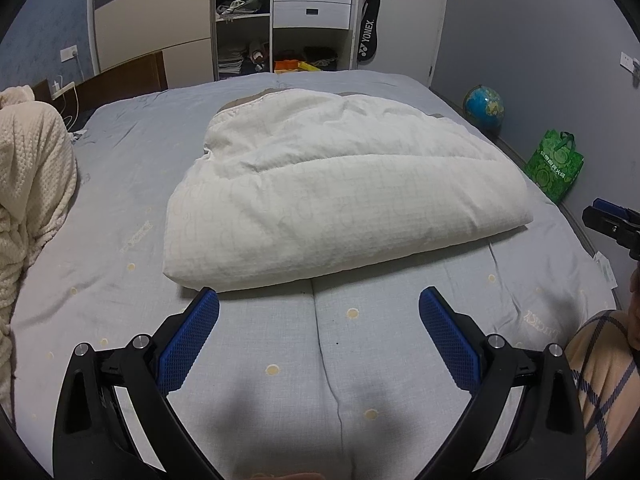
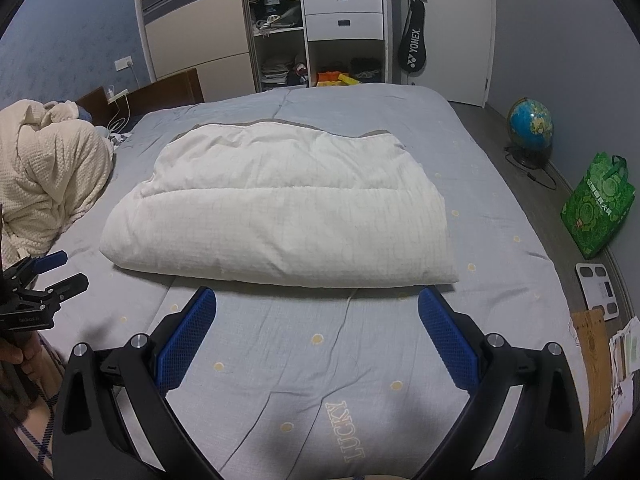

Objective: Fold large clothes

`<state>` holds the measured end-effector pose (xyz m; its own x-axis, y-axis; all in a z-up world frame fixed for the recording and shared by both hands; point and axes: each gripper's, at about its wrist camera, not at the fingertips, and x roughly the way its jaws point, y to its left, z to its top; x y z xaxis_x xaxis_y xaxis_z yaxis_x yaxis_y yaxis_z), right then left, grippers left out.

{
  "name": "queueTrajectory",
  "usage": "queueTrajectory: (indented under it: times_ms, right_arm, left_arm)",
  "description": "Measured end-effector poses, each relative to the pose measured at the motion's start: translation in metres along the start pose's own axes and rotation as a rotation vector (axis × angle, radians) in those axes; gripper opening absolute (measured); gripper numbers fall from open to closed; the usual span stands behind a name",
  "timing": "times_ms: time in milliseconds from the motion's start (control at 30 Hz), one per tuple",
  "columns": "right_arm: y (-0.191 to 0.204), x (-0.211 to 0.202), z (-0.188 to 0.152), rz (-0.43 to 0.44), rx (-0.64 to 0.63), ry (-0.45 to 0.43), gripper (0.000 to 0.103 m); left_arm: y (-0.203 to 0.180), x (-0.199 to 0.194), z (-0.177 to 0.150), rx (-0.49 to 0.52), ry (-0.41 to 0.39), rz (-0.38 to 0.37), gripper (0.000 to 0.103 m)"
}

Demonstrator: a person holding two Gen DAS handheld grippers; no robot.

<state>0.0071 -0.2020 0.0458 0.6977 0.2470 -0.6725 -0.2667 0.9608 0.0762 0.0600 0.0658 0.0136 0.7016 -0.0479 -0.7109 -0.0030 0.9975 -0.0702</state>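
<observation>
Left wrist view, puffy white grid-quilted duvet folded, grey bed

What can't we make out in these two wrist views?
- White quilt: layers inside the fold and its far edge, hidden by its own bulk in both views.
- Cream blanket: cut off by the left edge in the left wrist view.
- Green bag: print too small to read.
- Wardrobe shelves: contents too small and dim.
- Left gripper and right gripper: both open, handles below the frame.
</observation>
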Motion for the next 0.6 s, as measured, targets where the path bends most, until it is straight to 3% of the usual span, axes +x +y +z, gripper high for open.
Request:
queueTrajectory:
  times_ms: [600]
  right_arm:
    - [0.0001,0.0007,0.0002,-0.001,-0.002,0.001,0.096]
  left_arm:
    - [0.0011,0.0019,0.0002,-0.003,0.003,-0.002,0.096]
